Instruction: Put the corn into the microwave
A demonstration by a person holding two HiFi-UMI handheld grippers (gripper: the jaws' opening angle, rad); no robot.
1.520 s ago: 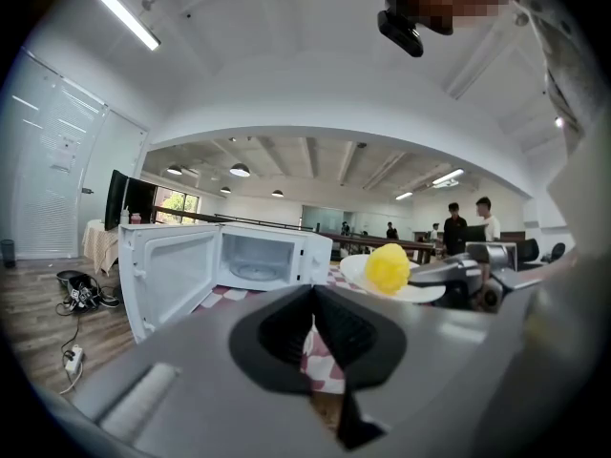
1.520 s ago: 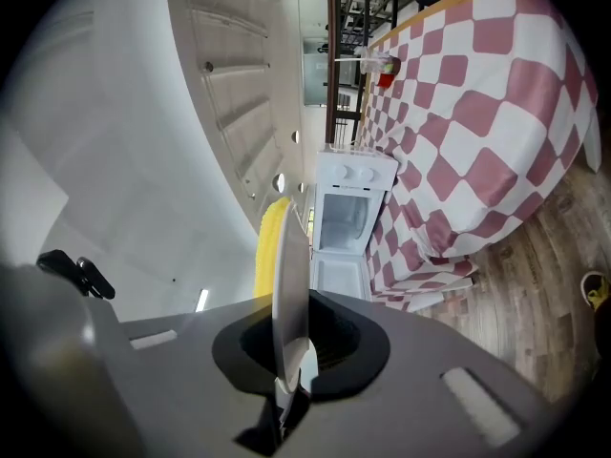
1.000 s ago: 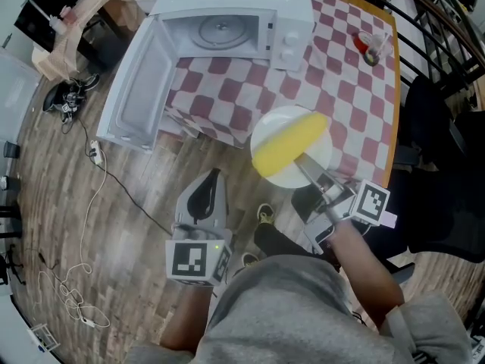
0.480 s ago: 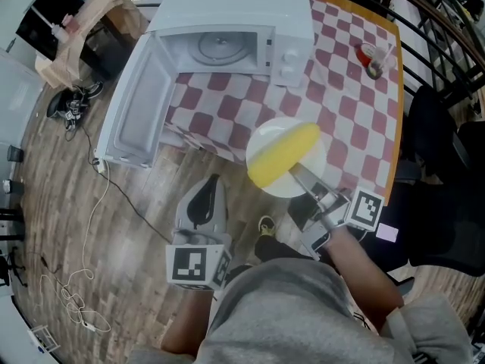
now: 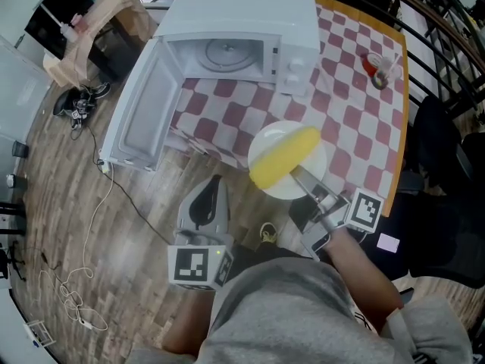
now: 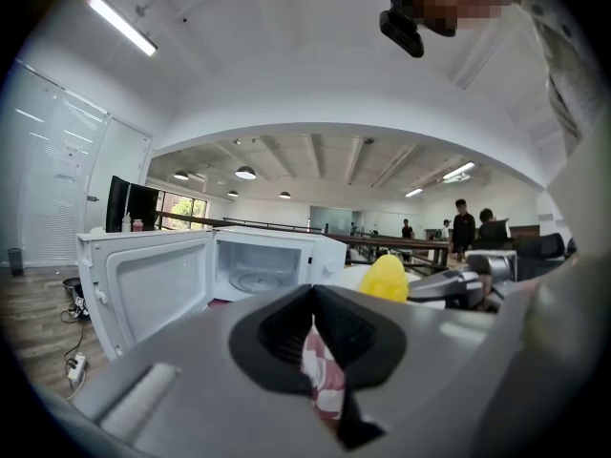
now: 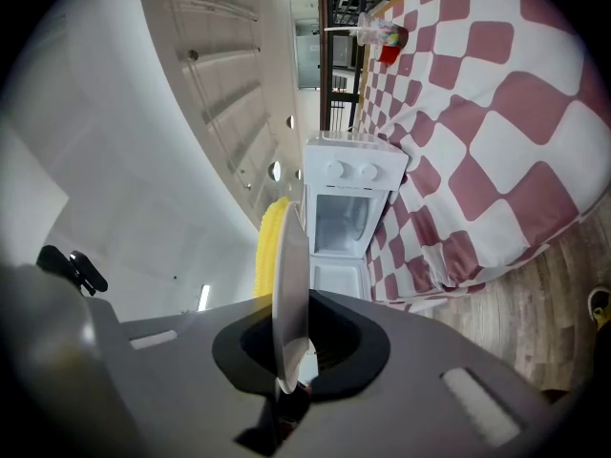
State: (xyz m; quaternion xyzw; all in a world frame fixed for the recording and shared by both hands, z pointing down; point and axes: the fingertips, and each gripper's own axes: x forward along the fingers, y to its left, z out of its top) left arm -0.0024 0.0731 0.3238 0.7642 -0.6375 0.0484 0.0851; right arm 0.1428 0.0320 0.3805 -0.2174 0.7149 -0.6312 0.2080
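Corn (image 5: 284, 156) lies on a white plate (image 5: 273, 136) at frame centre. The right gripper (image 5: 298, 175) is clamped on the plate's rim, and the left gripper (image 5: 206, 197) is closed and empty. This looks like the carrying step; next the plate must go to the upper left into the open microwave (image 5: 242, 10).

A table (image 5: 402, 89) under a red-and-white checked cloth (image 5: 356, 123) carries a white microwave (image 5: 242, 17) at its far left end, door open past the table's edge. Well to the microwave's right, by the far corner, stands a small red cup (image 5: 373, 67). On the wood-plank floor (image 5: 129, 268), left of the microwave, trails a white cable (image 5: 92, 220).
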